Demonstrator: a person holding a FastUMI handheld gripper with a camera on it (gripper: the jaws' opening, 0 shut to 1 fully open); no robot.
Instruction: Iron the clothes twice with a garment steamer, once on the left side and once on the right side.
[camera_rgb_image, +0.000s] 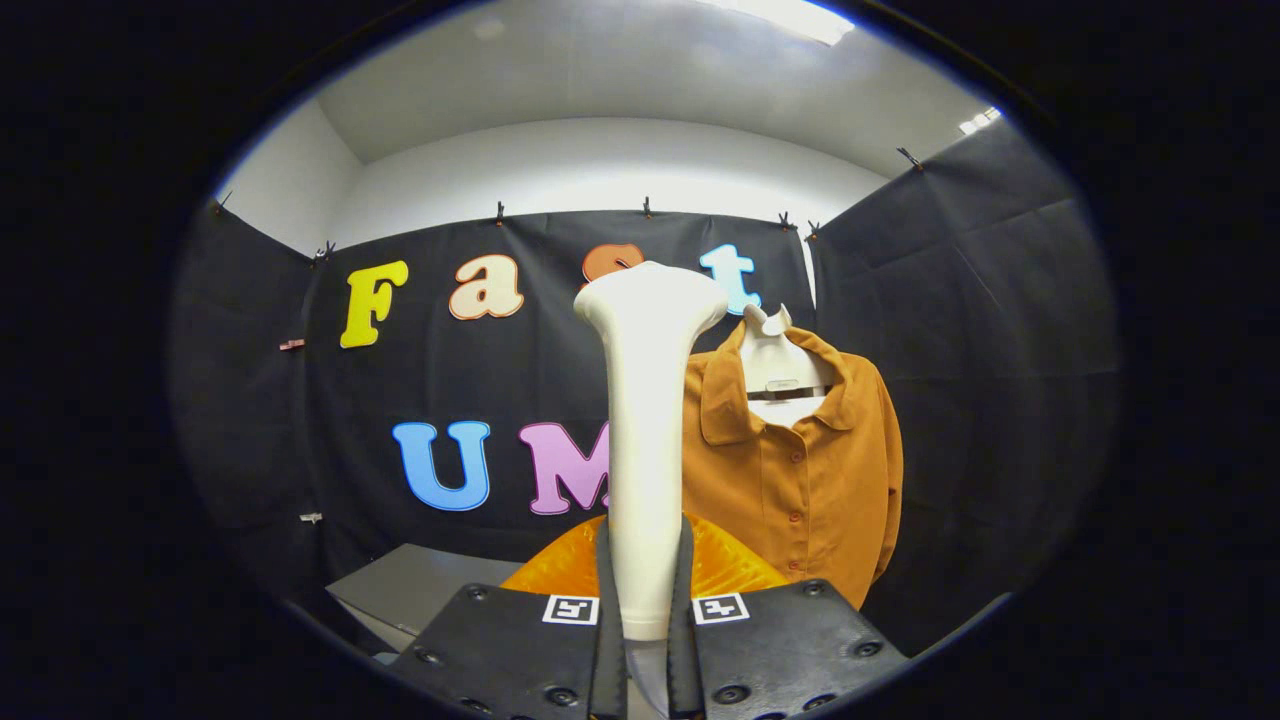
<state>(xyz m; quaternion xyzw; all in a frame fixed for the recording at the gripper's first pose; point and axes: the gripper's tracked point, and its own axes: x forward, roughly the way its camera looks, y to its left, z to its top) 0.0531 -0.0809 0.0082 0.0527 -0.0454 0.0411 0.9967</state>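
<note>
The garment steamer (648, 430) stands upright between the two fingers of the gripper (646, 625), with its white handle rising from them and its wider head at the top. Both fingers (606, 600) are closed against the sides of the handle and clamp it. An orange translucent part (560, 570) of the steamer sits behind the fingers at the base of the handle. The orange shirt (800, 470) hangs beyond the fingers, just to the right of the steamer, on a white mannequin bust (775, 360). The shirt is buttoned down the front and its collar lies open. A grey table surface (410, 590) lies below and to the left of the steamer.
</note>
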